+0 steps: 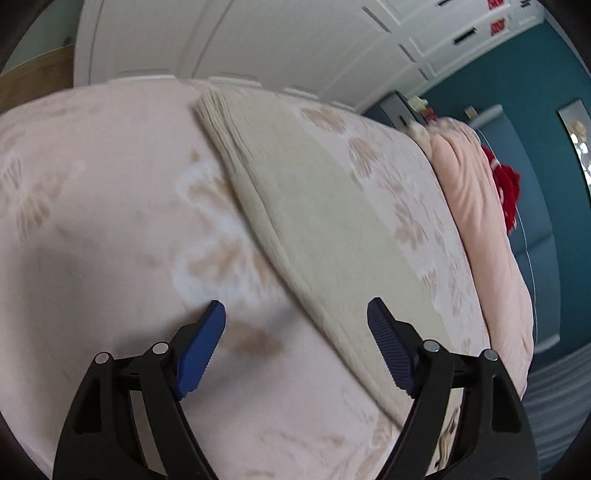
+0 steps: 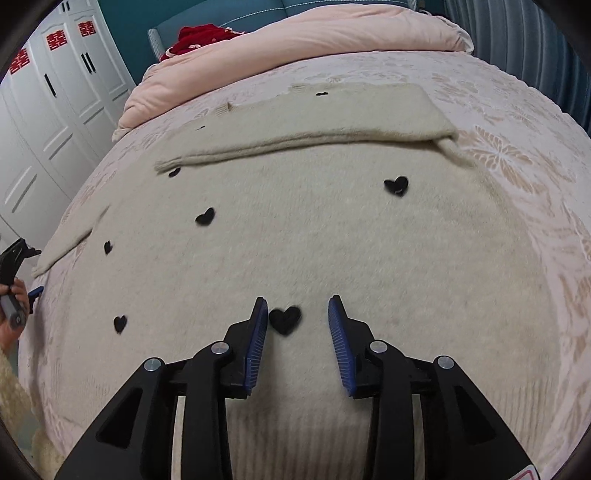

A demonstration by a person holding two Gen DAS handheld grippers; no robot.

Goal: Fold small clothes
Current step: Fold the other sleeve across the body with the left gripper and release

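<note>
pink floral bed (image 2: 517,155) is carrying the cream sweater (image 2: 332,240), lying flat, sleeve folded across. your right gripper (image 2: 297,312) is hovering over its hem, fingers wide; your left gripper (image 1: 295,314) is gaping wide beside its edge.

bed cover: pale pink with a beige floral weave (image 2: 517,155), spread over the whole near surface
quilt: peach-pink (image 2: 295,40), bunched along the far edge
wardrobe: white panelled doors (image 2: 48,110), far left, red paper cut-outs (image 2: 55,41) near the top
wall: teal (image 1: 517,74)
red fabric: heaped behind the quilt (image 2: 199,35)
</note>
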